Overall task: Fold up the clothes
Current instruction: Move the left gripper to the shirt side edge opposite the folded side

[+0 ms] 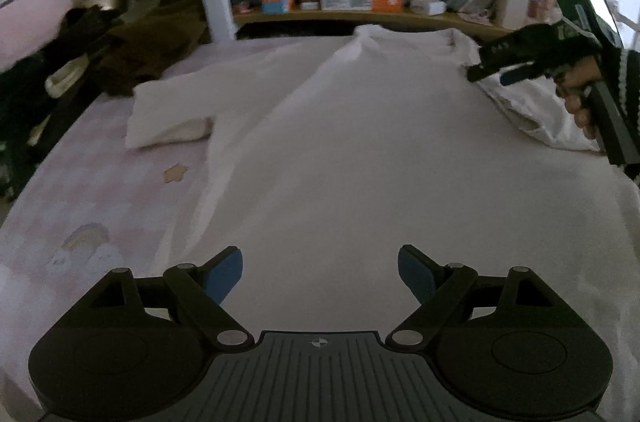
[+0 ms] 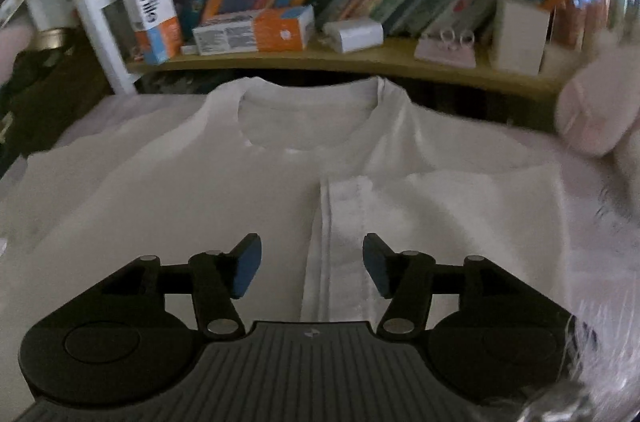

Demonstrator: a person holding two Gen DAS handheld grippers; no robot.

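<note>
Pink bedsheet [image 1: 100, 190] under white T-shirt [image 1: 340, 150] (sleeve folded)

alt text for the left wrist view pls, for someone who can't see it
A white t-shirt lies spread on a pink bedsheet, its right sleeve folded in, with the open left gripper hovering over its lower part. The right gripper reaches in near the collar; a bookshelf stands behind.

— Can any lettering be read?
— Only large dark letters running sideways on the upright white-and-orange box [image 2: 154, 12] at ten o'clock on the shelf [image 2: 360, 60]; blur leaves them illegible, book spines too.
</note>
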